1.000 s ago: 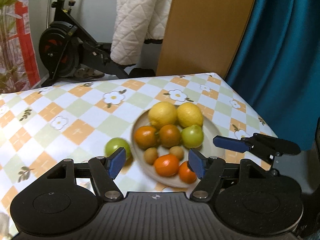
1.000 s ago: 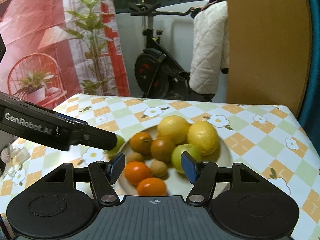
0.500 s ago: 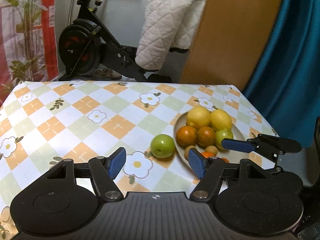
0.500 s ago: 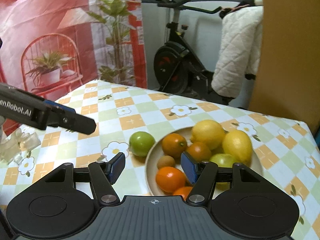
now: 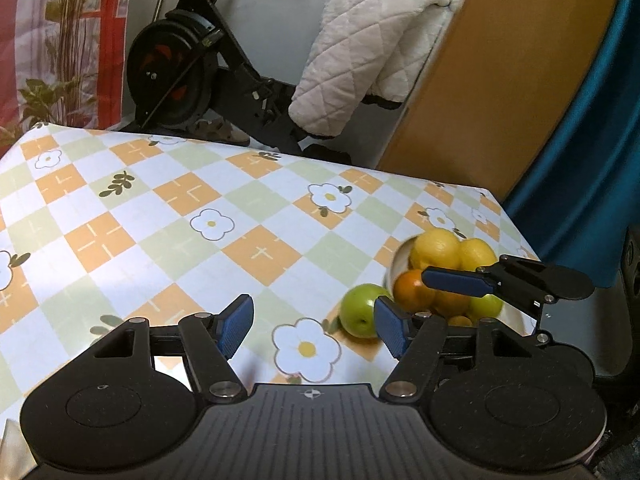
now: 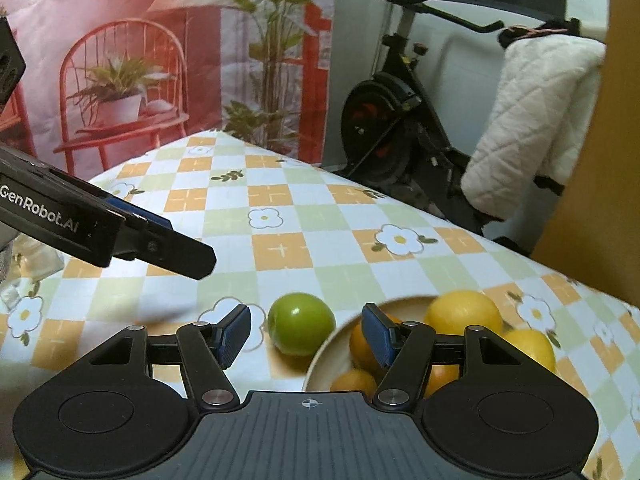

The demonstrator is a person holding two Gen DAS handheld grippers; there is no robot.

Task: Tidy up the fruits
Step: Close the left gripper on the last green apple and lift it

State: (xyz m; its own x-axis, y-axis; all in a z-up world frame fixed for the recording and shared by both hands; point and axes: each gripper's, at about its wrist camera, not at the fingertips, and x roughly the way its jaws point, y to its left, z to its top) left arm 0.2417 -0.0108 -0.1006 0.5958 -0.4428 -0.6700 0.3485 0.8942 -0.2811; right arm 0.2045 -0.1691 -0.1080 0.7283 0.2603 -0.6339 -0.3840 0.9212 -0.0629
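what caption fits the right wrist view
Open right gripper faces a round green fruit beside a white plate of citrus.

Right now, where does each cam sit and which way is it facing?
Left wrist: on the left gripper, facing across the table; its open fingers and the right gripper's show.
Right wrist: on the right gripper, facing the plate; its open fingers and the left gripper's show.
Shared: green apple, lemons, exercise bike.
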